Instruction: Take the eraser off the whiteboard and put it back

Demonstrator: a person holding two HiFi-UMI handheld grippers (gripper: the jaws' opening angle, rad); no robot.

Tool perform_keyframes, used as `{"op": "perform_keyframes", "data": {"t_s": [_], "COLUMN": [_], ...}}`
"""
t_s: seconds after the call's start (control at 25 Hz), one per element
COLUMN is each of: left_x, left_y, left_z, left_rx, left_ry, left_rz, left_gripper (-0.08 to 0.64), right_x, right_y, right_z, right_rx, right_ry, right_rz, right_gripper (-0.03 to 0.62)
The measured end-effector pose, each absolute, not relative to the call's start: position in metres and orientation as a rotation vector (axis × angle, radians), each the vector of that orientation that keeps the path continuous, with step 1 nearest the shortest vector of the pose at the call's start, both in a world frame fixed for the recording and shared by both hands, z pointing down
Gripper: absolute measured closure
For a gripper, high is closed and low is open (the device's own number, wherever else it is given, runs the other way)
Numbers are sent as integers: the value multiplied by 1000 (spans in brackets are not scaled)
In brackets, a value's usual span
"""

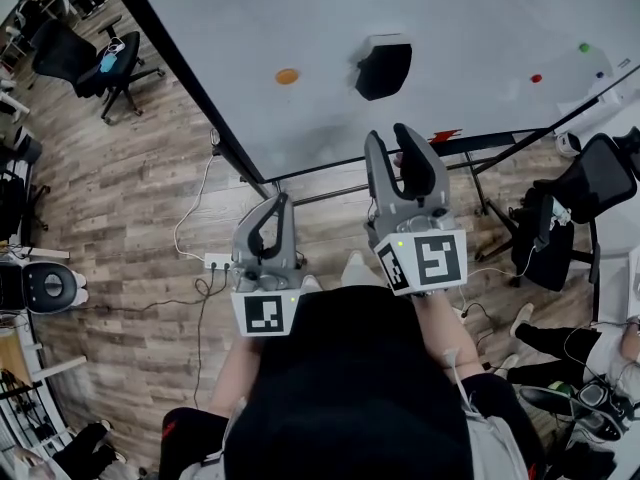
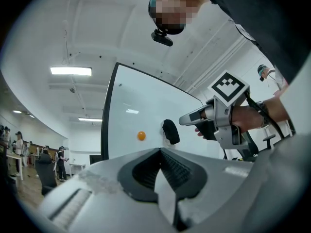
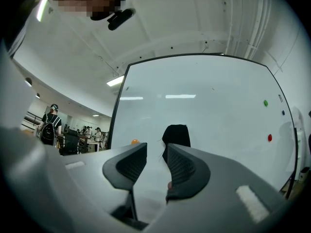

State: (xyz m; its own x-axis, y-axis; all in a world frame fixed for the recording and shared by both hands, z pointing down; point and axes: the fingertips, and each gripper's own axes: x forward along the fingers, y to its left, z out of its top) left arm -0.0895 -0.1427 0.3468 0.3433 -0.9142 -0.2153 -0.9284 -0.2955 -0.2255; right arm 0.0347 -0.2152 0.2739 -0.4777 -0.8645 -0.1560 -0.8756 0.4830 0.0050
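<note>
The black eraser [image 1: 383,68] sticks to the whiteboard [image 1: 300,18], right of an orange magnet [image 1: 287,76]. My right gripper [image 1: 390,136] points at the eraser from a short way off, jaws open with a narrow gap and nothing between them. In the right gripper view the eraser [image 3: 176,136] shows just beyond the gripper [image 3: 156,149], a little to the right of the gap. My left gripper [image 1: 281,200] hangs back and to the left, shut and empty. The left gripper view shows the eraser [image 2: 170,131], the right gripper [image 2: 187,120] near it, and the closed left gripper [image 2: 160,152].
Red [image 1: 536,78] and green [image 1: 584,47] magnets sit at the board's right side. The board's stand legs [image 1: 480,183] reach onto the wooden floor. Office chairs stand at the left [image 1: 110,63] and right [image 1: 565,233]. A power strip [image 1: 218,261] with cables lies on the floor.
</note>
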Motion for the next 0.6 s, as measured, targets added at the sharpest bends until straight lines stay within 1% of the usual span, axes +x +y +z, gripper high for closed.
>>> {"op": "perform_keyframes", "data": {"t_s": [0.28, 0.6], "left_x": [-96, -91], "left_y": [-120, -94], "left_z": [351, 351], "left_rx": [-2319, -2346], "left_ry": [1621, 1541], "left_rz": [44, 61], "left_gripper": [558, 558], "right_x": [23, 16], "right_y": [-176, -132], "right_z": [292, 313], "right_rx": [-1534, -1556], "right_ry": [2616, 2607], "right_rz": [88, 35], "right_gripper": [525, 561]}}
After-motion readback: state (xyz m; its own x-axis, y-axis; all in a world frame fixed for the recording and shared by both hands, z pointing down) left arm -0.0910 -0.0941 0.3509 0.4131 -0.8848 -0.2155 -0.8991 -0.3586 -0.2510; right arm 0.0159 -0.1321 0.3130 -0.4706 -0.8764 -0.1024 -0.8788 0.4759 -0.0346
